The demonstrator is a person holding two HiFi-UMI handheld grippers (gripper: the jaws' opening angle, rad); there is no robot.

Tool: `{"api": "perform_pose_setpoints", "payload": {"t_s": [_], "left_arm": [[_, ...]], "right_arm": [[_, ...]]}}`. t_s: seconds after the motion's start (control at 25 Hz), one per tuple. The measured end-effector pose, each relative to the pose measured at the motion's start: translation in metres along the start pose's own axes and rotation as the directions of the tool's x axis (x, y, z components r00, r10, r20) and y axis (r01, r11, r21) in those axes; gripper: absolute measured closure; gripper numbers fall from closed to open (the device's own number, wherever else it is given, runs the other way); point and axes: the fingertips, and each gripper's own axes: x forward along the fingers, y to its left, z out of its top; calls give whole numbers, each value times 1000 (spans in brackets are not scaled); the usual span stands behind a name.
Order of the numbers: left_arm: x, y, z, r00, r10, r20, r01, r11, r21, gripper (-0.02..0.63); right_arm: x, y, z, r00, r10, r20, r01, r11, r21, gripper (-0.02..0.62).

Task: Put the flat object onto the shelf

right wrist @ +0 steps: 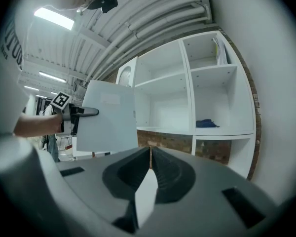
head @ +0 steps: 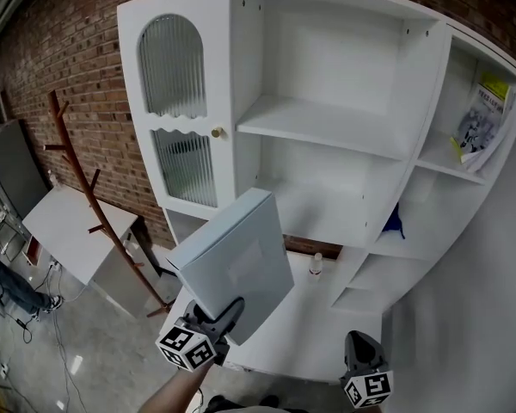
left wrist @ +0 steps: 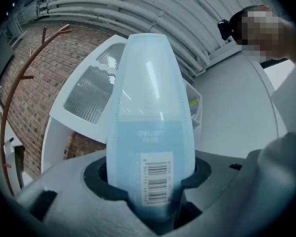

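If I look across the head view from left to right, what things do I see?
Coat rack → glass door → bottle → blue cloth → book.

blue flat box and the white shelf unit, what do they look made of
Blue flat box: probably plastic, smooth with a faint sheen, seemingly translucent; a barcode sticker sits on its edge. White shelf unit: looks like painted or laminated board, matte, with peg holes in the walls. Its door panels: ribbed glass or acrylic.
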Motion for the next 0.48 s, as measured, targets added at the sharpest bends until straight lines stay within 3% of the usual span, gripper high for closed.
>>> {"api": "perform_pose_setpoints", "payload": {"t_s": [0.48], "left_arm": [[52, -12, 23, 999, 9, 46, -6, 998, -62, 331]], "right_arm": [[1, -19, -2, 1000, 8, 23, -8, 1000, 27, 565]]}}
